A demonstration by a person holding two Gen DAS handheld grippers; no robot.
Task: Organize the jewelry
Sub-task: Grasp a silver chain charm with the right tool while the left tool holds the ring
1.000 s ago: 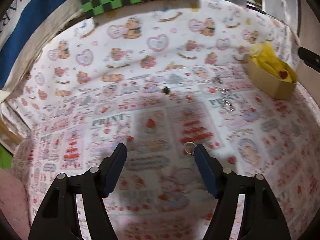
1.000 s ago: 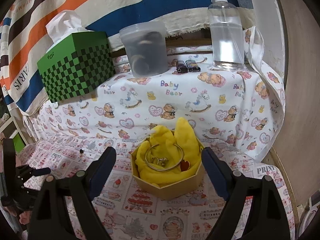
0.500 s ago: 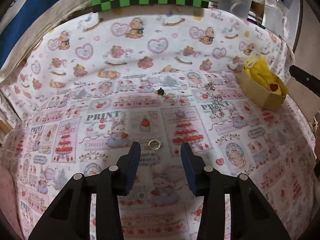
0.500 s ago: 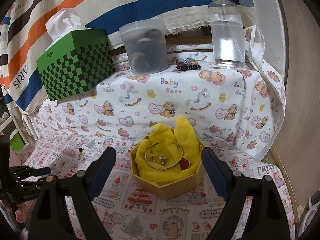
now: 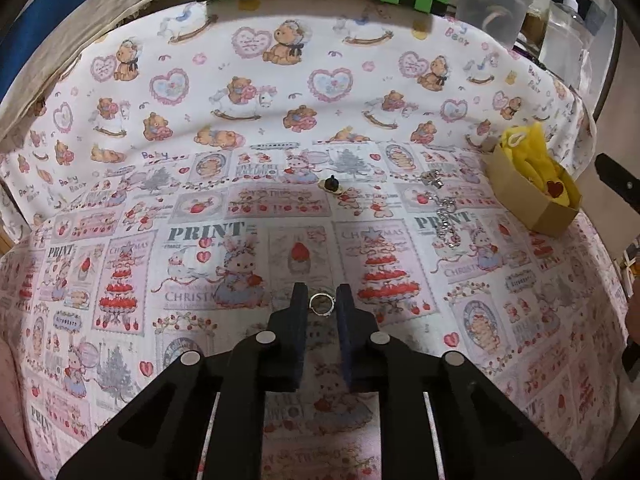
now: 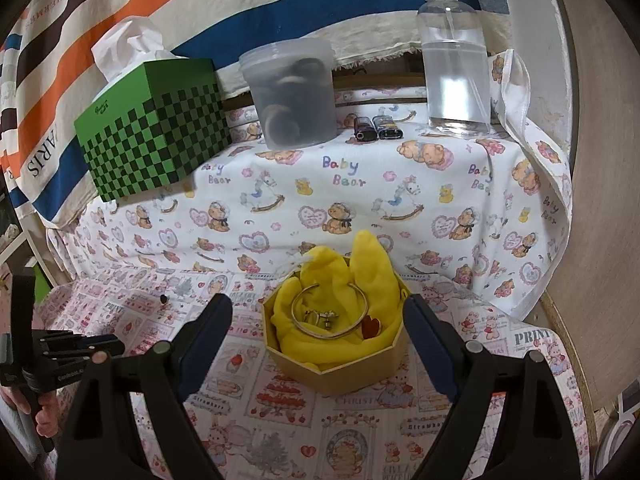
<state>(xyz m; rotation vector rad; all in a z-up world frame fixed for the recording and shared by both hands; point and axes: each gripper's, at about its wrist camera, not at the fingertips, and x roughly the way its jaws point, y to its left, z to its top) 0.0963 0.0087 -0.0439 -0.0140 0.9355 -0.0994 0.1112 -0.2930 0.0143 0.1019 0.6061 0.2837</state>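
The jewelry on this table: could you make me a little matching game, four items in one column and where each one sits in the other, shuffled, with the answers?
Items
1. small ring
2. silver chain
3. bangle
4. black stud

Places
A. on yellow cloth in the octagonal box
B. alone on the printed cloth, far ahead of the left hand-held gripper
C. between the nearly closed fingers of the left hand-held gripper
D. stretched out on the printed cloth, near the box

Pairs: 1-C, 2-D, 3-A, 4-B
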